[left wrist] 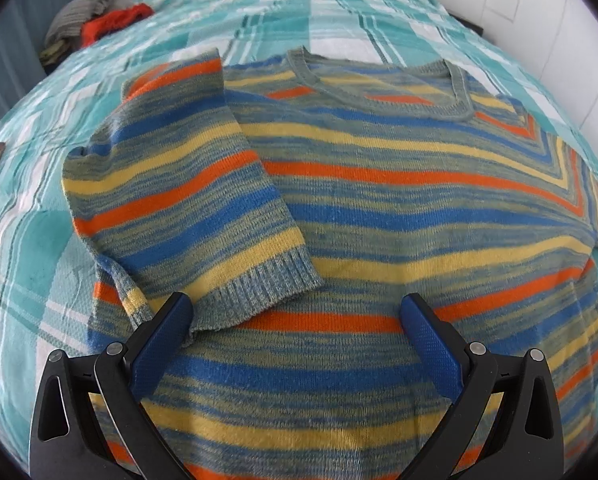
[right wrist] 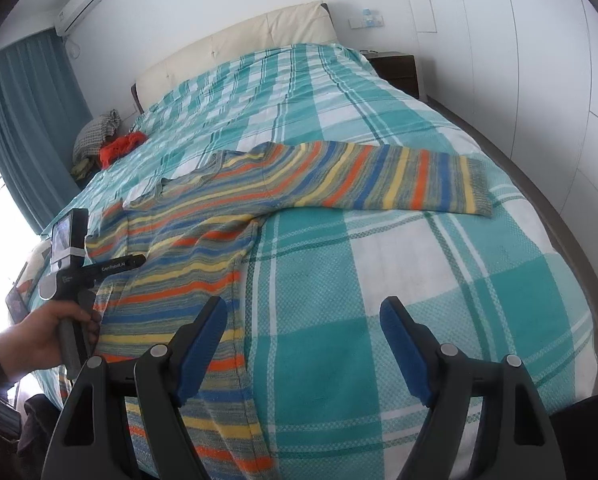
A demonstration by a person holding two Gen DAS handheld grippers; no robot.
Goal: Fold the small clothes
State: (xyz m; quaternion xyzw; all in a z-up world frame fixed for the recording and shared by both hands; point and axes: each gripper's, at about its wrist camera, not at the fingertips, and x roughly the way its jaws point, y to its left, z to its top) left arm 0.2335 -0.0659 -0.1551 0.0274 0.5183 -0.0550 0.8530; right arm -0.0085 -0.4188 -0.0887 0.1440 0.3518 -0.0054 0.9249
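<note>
A striped knit sweater in blue, yellow, orange and grey-green lies flat on the bed. Its left sleeve is folded in over the body, cuff toward me. My left gripper is open and empty, hovering over the lower body just below that cuff. In the right wrist view the sweater lies left of centre and its right sleeve stretches out straight to the right. My right gripper is open and empty, above the bedspread by the sweater's right hem edge. The left gripper shows there, held by a hand.
The bed has a teal and white checked bedspread. A pile of clothes, grey and red, sits at the far left of the bed. A cream headboard, a dark nightstand, white wardrobe doors and a teal curtain surround the bed.
</note>
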